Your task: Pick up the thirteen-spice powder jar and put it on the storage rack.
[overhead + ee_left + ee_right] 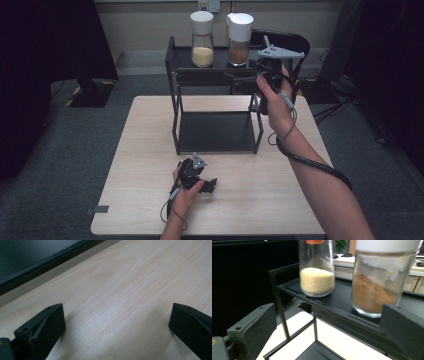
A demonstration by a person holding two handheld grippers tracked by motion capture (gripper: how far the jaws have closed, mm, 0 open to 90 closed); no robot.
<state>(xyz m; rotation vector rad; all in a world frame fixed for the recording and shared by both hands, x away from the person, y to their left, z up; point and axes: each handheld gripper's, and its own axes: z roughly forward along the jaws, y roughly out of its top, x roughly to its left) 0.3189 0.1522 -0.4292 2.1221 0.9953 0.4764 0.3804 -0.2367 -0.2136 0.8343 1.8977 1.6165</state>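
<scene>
The right gripper [266, 64], jaws standing apart, is hovering just before the brown jar [380, 281] on the rack [342, 298], while the left gripper [196, 176], jaws apart, is resting on the table [130, 290].

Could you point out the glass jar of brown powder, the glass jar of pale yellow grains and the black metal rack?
Glass jar of brown powder [374, 293], right gripper view, glass body.
Glass jar of pale yellow grains [317, 280], right gripper view, grain-filled lower part.
Black metal rack [176, 120], high view, front left post.

Rack [176, 100] stands on table [140, 165], far half. Two jars on its top shelf (side by side): pale-grain jar [202, 40] left, brown-powder jar [239, 40] right.
</scene>
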